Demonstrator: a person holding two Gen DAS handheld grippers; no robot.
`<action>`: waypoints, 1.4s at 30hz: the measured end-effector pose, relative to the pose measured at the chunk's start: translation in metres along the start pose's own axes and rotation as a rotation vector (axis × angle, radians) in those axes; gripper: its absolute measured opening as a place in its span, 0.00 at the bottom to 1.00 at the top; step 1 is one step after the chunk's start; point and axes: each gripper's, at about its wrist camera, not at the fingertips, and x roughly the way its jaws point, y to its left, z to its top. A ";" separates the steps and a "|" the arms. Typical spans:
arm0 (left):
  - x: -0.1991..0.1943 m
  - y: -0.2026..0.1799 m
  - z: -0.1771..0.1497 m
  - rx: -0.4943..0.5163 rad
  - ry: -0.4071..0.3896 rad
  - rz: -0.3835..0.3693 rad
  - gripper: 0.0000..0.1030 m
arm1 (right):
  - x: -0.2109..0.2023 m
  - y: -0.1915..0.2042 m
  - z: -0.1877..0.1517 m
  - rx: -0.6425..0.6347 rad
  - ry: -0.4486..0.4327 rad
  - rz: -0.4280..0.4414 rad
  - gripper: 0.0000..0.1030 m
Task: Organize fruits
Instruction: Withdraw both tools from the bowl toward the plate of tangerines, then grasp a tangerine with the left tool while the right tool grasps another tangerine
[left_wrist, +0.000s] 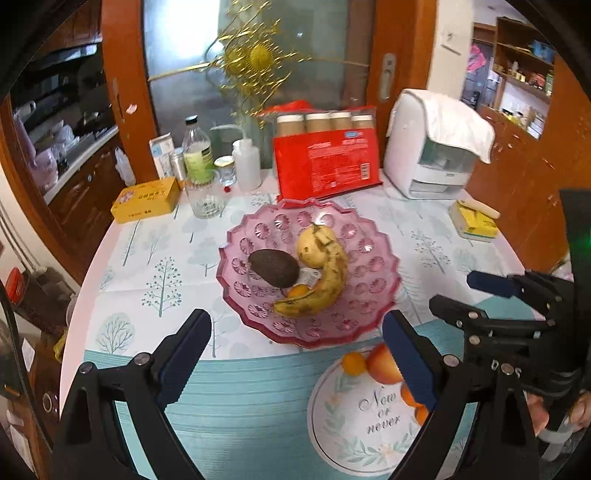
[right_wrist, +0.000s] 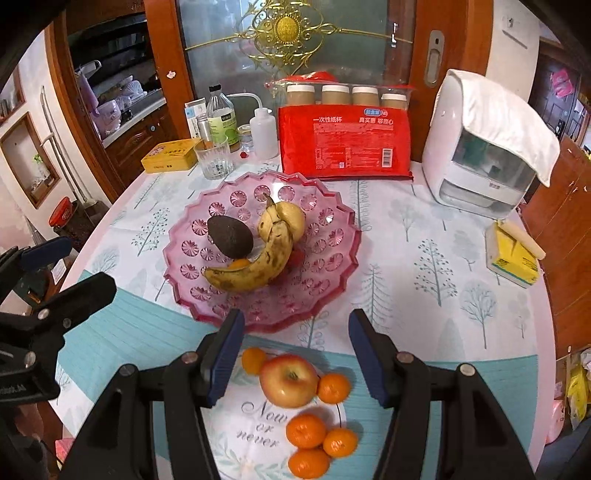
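Right then, the left gripper (left_wrist: 295, 354) was spread wide with nothing in it; the right gripper (right_wrist: 295, 354) was partly spread and empty too. A banana (right_wrist: 255, 258), an avocado (right_wrist: 229, 236) and a pear (right_wrist: 288, 218) lay in the pink dish (right_wrist: 332, 273); the apple (right_wrist: 288, 380) sat on the round mat (right_wrist: 236, 443) (small oranges (right_wrist: 306, 430) touching it).

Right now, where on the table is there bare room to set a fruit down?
Free: tablecloth between pink dish and yellow box, and the striped mat left of the round placemat. Crowded: the back edge around the glass and red package.
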 end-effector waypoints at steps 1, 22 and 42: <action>-0.005 -0.004 -0.003 0.009 -0.007 0.001 0.91 | -0.007 -0.002 -0.004 -0.003 -0.008 -0.002 0.57; -0.014 -0.107 -0.090 0.130 0.032 -0.109 0.91 | -0.071 -0.051 -0.090 0.016 -0.064 -0.079 0.72; 0.105 -0.171 -0.171 0.003 0.158 -0.068 0.87 | 0.010 -0.104 -0.172 0.238 0.081 -0.096 0.72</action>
